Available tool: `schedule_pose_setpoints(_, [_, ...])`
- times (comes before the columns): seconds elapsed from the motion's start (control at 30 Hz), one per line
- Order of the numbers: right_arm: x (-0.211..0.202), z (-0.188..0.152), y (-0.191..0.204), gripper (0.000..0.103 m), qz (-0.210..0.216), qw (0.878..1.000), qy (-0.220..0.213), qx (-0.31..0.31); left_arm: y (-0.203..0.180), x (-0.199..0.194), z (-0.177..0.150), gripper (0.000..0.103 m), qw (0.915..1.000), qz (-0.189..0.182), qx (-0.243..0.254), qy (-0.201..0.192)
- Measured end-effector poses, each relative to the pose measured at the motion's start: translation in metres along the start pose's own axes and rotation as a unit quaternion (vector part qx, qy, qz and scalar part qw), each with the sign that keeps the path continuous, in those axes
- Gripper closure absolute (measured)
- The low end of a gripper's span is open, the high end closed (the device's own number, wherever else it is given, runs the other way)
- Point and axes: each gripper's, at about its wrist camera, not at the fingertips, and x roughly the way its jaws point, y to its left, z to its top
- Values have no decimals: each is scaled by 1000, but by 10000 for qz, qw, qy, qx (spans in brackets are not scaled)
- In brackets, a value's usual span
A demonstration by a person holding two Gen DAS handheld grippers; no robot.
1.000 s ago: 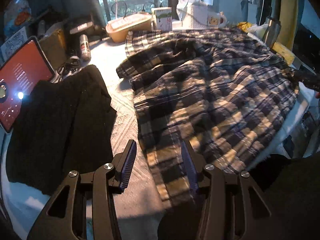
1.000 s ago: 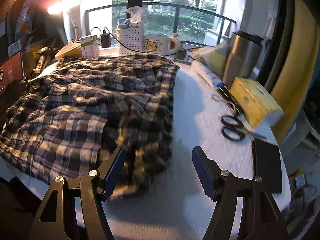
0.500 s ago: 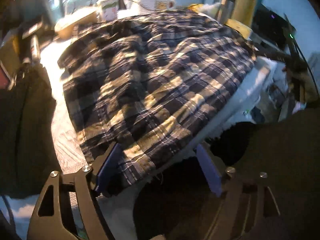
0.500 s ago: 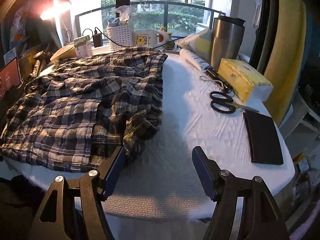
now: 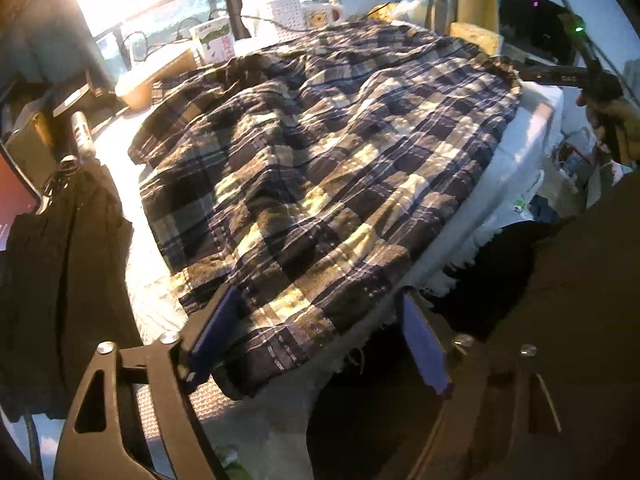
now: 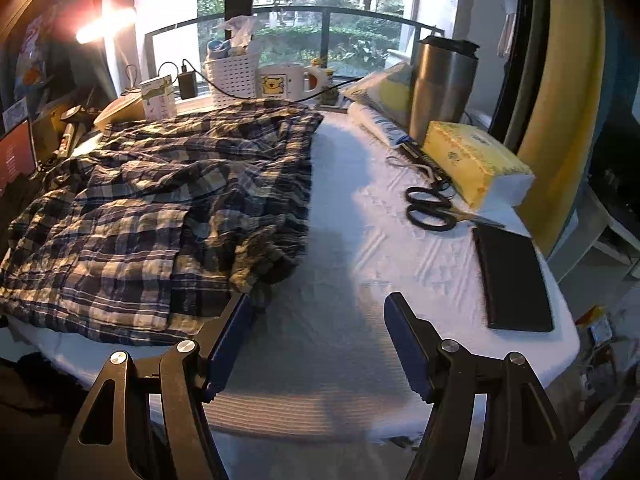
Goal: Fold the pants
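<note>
across the white-covered table (image 6: 360, 208) the plaid pants (image 5: 320, 168) lie spread and rumpled. your left gripper (image 5: 320, 328) has just been closing slightly, jaws still apart, hem corner between them at 6 o'clock. your right gripper (image 6: 320, 340) stands apart over bare cloth, pants at its 10 o'clock.

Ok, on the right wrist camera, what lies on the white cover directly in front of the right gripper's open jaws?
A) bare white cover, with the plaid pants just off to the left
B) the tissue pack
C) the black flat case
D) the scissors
A: the right gripper stands open over bare white cover, with the plaid pants edge by its left finger.
</note>
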Motion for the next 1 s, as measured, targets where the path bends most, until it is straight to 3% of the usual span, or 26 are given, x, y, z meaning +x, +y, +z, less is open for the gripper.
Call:
schedule_pose_setpoints(0.07, [0, -1, -3, 32, -128, 9999, 4, -71, 4, -5, -1, 39, 9998, -155, -77, -31])
schedule_pose_setpoints(0.13, [3, -2, -5, 30, -224, 9996, 57, -137, 16, -9, -1, 59, 9989, -277, -360, -77])
schedule_pose_setpoints(0.23, [5, -5, -3, 23, -344, 9989, 110, -301, 36, -11, -2, 77, 9948, -495, -885, -125])
schedule_pose_setpoints(0.3, [7, -7, 2, 21, -419, 9977, 119, -512, 40, -9, -2, 81, 9943, -441, -954, -189])
schedule_pose_setpoints(0.4, [15, -13, 22, 17, -611, 9923, 209, -1056, 33, -6, 2, 81, 9962, -176, -823, -223])
schedule_pose_setpoints(0.5, [16, -12, 39, 16, -613, 9878, 27, -1433, 25, -1, 5, 80, 9968, 43, -725, -341])
schedule_pose_setpoints(0.6, [20, -4, 57, 16, -600, 9811, -195, -1830, 26, 2, 5, 67, 9961, 53, -746, -462])
schedule_pose_setpoints(0.7, [25, 5, 70, 16, -557, 9742, -326, -2165, 23, 2, 4, 65, 9961, 183, -664, -544])
schedule_pose_setpoints(0.77, [28, 8, 73, 25, -395, 9716, -336, -2310, 23, 1, 2, 84, 9957, 67, -694, -609])
schedule_pose_setpoints(0.8, [30, 9, 72, 56, -283, 9716, -326, -2327, 23, 0, 3, 100, 9954, -105, -713, -631])
schedule_pose_setpoints(0.83, [32, 10, 69, 75, -205, 9731, -283, -2277, 24, -1, 3, 100, 9949, -147, -779, -629])
schedule_pose_setpoints(1.0, [21, 7, 67, 76, -168, 9772, -368, -2085, 33, -23, 7, 100, 9887, -377, -1104, -945])
